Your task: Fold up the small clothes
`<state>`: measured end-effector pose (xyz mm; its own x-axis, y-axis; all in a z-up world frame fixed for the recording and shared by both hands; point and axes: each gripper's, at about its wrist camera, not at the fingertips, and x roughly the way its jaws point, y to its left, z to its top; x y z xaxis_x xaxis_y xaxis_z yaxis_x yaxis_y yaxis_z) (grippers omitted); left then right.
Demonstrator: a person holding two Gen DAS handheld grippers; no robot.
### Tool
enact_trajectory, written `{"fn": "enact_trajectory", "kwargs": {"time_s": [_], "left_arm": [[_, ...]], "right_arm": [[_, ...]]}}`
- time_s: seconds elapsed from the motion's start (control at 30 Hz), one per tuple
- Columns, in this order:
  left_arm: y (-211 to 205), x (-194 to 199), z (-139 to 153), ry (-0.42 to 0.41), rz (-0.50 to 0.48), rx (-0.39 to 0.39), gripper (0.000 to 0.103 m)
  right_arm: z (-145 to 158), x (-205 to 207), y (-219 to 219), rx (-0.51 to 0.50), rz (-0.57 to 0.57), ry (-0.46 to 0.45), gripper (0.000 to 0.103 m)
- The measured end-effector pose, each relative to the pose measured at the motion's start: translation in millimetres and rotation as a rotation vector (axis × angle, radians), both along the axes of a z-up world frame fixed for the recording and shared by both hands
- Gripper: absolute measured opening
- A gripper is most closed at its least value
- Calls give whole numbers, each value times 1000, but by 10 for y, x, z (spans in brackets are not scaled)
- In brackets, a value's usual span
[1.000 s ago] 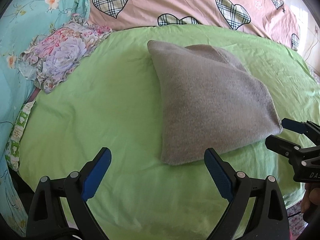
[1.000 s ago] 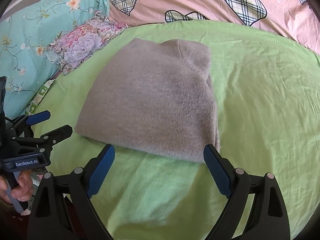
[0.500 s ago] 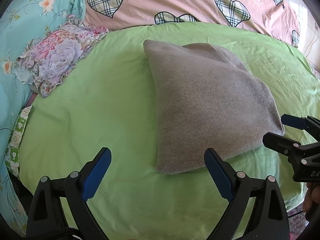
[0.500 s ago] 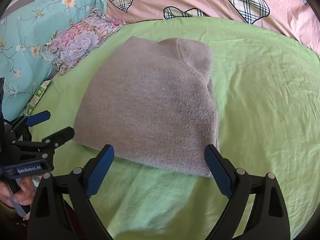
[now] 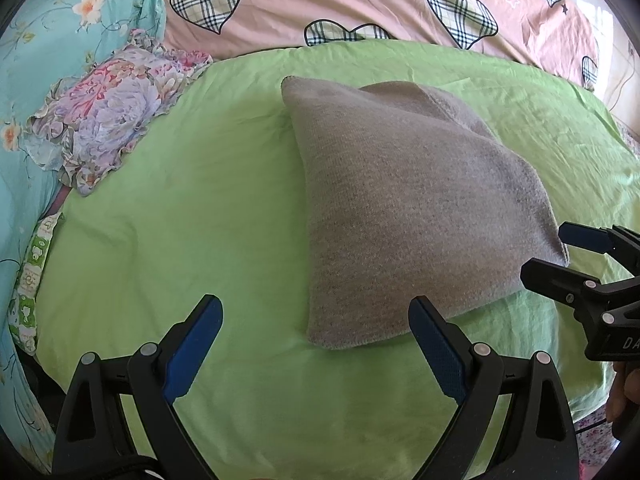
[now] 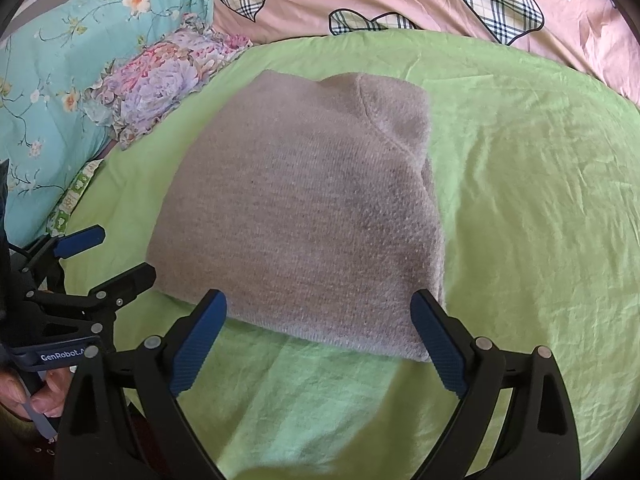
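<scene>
A folded grey knit garment [image 5: 416, 216] lies flat on the green bedsheet [image 5: 180, 232]; it also shows in the right wrist view [image 6: 304, 216]. My left gripper [image 5: 316, 340] is open and empty, just in front of the garment's near left corner. My right gripper [image 6: 320, 328] is open and empty, its fingertips straddling the garment's near edge. The right gripper shows at the right of the left wrist view [image 5: 560, 256], by the garment's right corner. The left gripper shows at the left of the right wrist view [image 6: 108, 256].
A floral frilled cushion [image 5: 108, 116] lies at the left back. A turquoise flowered quilt [image 5: 48, 40] is along the left. A pink heart-patterned cover [image 5: 360, 0] lies across the back. The bed's near edge drops off behind the grippers.
Both grippers have moved slightly forward toward the garment's near edge. The garment has not moved. Both stay open.
</scene>
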<state>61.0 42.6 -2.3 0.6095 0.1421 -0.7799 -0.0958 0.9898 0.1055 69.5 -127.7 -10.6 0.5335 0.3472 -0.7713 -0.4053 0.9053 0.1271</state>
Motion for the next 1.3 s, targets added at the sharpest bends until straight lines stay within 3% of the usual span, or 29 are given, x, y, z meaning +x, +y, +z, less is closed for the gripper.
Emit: {"fn": "enact_trajectory", "kwargs": {"time_s": [1.3], "left_arm": [[-63,4,59,-15,-19,-9,95]], "right_arm": [[34,13,16,7,-1,-4,94]]}}
